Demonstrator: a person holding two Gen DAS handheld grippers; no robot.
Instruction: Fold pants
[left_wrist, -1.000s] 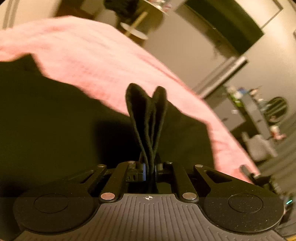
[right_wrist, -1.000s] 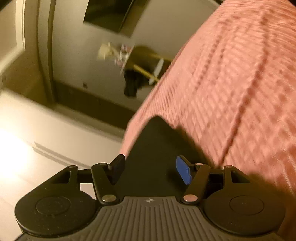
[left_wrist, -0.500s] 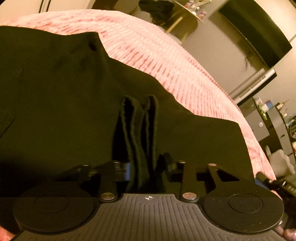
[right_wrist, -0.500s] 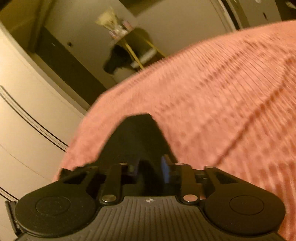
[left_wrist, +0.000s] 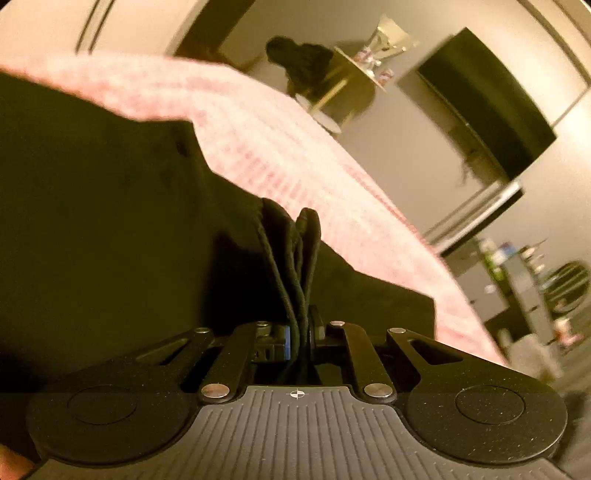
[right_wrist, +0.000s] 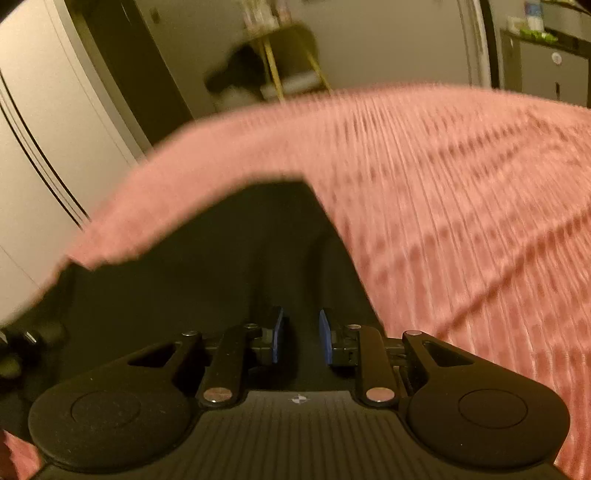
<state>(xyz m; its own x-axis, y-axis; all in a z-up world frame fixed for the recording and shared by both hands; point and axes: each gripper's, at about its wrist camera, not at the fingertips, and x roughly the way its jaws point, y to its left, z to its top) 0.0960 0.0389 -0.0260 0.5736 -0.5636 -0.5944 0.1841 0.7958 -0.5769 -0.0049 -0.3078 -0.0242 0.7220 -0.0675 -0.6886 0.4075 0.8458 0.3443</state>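
The black fabric pants (left_wrist: 110, 229) lie on the pink ribbed bedspread (left_wrist: 280, 155). The left hand-held gripper (left_wrist: 300, 338) pinches bunched edges; the right hand-held gripper (right_wrist: 300, 341) is narrowly parted over cloth, grip unclear. Carry both corners level, keeping the fold taut.

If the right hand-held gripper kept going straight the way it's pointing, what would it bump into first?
Most likely the black pants, which fill the space ahead of the right hand-held gripper. The pink bedspread lies beyond. Depth is hard to judge.
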